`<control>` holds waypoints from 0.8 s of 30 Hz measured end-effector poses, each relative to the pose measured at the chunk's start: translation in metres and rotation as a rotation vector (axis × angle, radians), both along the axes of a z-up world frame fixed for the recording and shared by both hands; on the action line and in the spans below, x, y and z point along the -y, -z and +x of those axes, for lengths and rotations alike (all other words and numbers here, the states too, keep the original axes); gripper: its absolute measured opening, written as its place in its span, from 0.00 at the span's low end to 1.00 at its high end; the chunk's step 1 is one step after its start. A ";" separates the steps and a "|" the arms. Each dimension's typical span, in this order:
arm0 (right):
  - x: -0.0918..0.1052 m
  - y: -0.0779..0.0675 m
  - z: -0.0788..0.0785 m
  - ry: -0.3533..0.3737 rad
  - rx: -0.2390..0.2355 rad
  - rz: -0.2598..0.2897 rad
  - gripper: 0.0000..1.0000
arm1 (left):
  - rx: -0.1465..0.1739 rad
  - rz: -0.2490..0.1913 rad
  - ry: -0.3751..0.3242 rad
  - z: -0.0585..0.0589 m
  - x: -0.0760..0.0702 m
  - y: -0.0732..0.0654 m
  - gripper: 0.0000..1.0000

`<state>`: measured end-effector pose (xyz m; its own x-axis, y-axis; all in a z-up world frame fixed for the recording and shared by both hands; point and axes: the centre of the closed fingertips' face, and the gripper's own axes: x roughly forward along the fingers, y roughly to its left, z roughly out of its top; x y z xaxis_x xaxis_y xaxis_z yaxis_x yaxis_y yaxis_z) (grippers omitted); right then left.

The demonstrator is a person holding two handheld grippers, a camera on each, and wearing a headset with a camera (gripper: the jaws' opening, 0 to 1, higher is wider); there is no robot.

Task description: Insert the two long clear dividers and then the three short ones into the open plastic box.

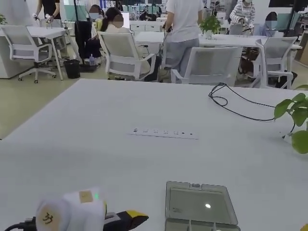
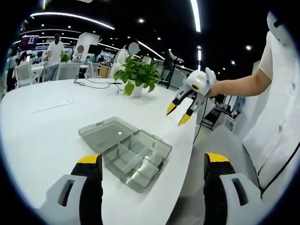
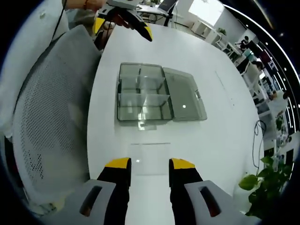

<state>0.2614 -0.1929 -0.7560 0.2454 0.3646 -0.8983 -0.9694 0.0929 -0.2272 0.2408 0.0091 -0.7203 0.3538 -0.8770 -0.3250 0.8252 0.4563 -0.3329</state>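
The clear plastic box (image 3: 140, 93) lies open on the white table, lid (image 3: 185, 98) flat beside it, with clear dividers standing inside that split it into compartments. My right gripper (image 3: 150, 164) hovers above the table short of the box, jaws closed on the side edges of a clear divider (image 3: 151, 157). From the left gripper view the same right gripper (image 2: 179, 114) hangs in the air beyond the box (image 2: 133, 157). My left gripper (image 2: 152, 161) is wide open and holds nothing, near the box's other side, and its yellow tip (image 1: 137, 220) lies left of the lid (image 1: 199, 204).
A small clear piece (image 3: 145, 125) lies on the table by the box. A power strip (image 1: 163, 133) and a black cable (image 1: 231, 103) sit farther out, a potted plant (image 1: 294, 118) at the right. A mesh chair (image 3: 51, 117) stands at the table edge. People and chairs fill the room behind.
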 end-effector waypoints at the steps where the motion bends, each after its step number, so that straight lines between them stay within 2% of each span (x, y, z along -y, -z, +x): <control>1: -0.007 -0.005 0.000 -0.002 0.006 0.011 0.33 | -0.026 -0.026 -0.016 0.001 0.003 -0.004 0.89; 4: -0.020 -0.014 -0.001 -0.012 0.016 0.034 0.33 | -0.071 -0.076 -0.041 0.003 0.008 -0.011 0.84; 5: -0.027 -0.018 -0.002 -0.014 0.019 0.042 0.33 | -0.067 -0.095 -0.044 0.005 0.011 -0.016 0.84; 8: -0.045 -0.027 -0.006 -0.029 0.030 0.066 0.33 | -0.102 -0.143 -0.066 0.008 0.016 -0.024 0.82; 11: -0.059 -0.034 -0.009 -0.044 0.034 0.080 0.33 | -0.122 -0.172 -0.081 0.011 0.021 -0.030 0.79; 13: -0.066 -0.037 -0.011 -0.048 0.035 0.091 0.33 | -0.176 -0.200 -0.090 0.011 0.025 -0.030 0.77; 15: -0.074 -0.040 -0.013 -0.053 0.039 0.102 0.33 | -0.214 -0.207 -0.095 0.010 0.030 -0.029 0.73; 19: -0.088 -0.045 -0.018 -0.066 0.046 0.112 0.33 | -0.245 -0.222 -0.083 0.007 0.042 -0.029 0.67; 24: -0.097 -0.051 -0.023 -0.077 0.049 0.116 0.33 | -0.321 -0.254 -0.069 0.000 0.060 -0.028 0.58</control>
